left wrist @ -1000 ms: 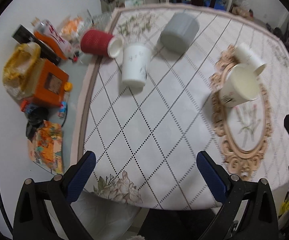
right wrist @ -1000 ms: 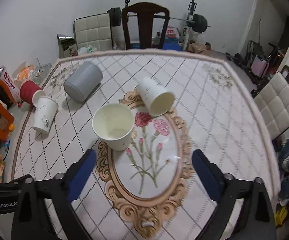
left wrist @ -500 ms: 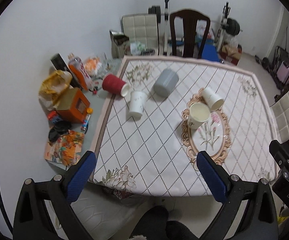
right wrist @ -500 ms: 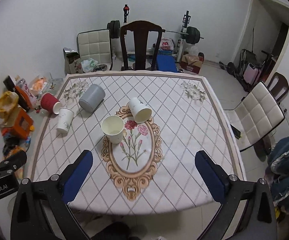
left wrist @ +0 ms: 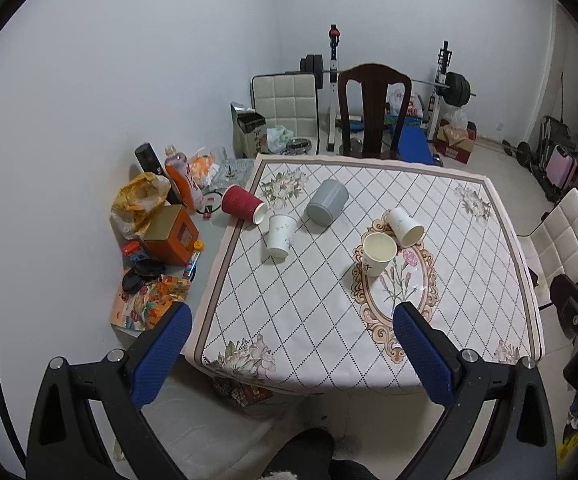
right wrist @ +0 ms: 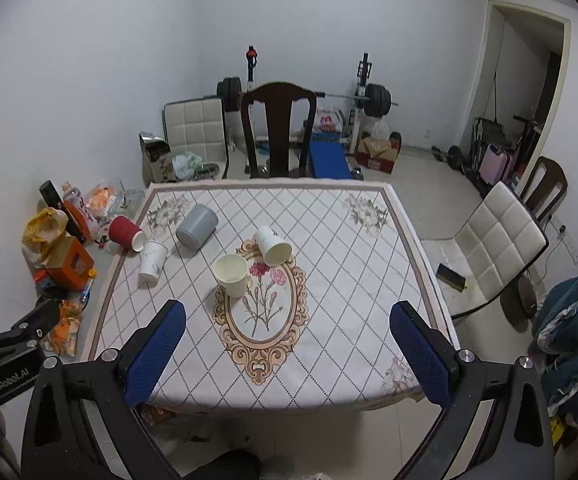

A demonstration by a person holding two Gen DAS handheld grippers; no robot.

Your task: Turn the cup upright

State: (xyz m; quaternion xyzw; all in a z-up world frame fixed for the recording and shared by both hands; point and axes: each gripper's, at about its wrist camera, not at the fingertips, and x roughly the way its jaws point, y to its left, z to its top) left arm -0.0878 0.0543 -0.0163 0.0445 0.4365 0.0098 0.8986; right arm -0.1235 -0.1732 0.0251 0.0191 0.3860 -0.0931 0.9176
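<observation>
Several cups are on the patterned tablecloth [left wrist: 309, 300]. A white paper cup [left wrist: 377, 254] [right wrist: 231, 275] stands upright, mouth up. Another white cup [left wrist: 405, 226] [right wrist: 273, 246] lies on its side just behind it. A grey cup [left wrist: 327, 206] [right wrist: 197, 226] and a red ribbed cup [left wrist: 243, 209] [right wrist: 126, 233] lie on their sides. A white cup [left wrist: 280, 235] [right wrist: 151, 262] stands mouth down. My left gripper [left wrist: 289, 344] and right gripper [right wrist: 289, 340] are both open and empty, held well back from the table's near edge.
A dark wooden chair [right wrist: 279, 136] stands at the far side and a white padded chair [right wrist: 497, 248] to the right. Clutter with an orange box [left wrist: 171, 236] and bottles fills the grey surface on the left. Gym weights stand by the back wall.
Both grippers have pulled back and up from the table, so the whole table now shows. The cups have not moved.
</observation>
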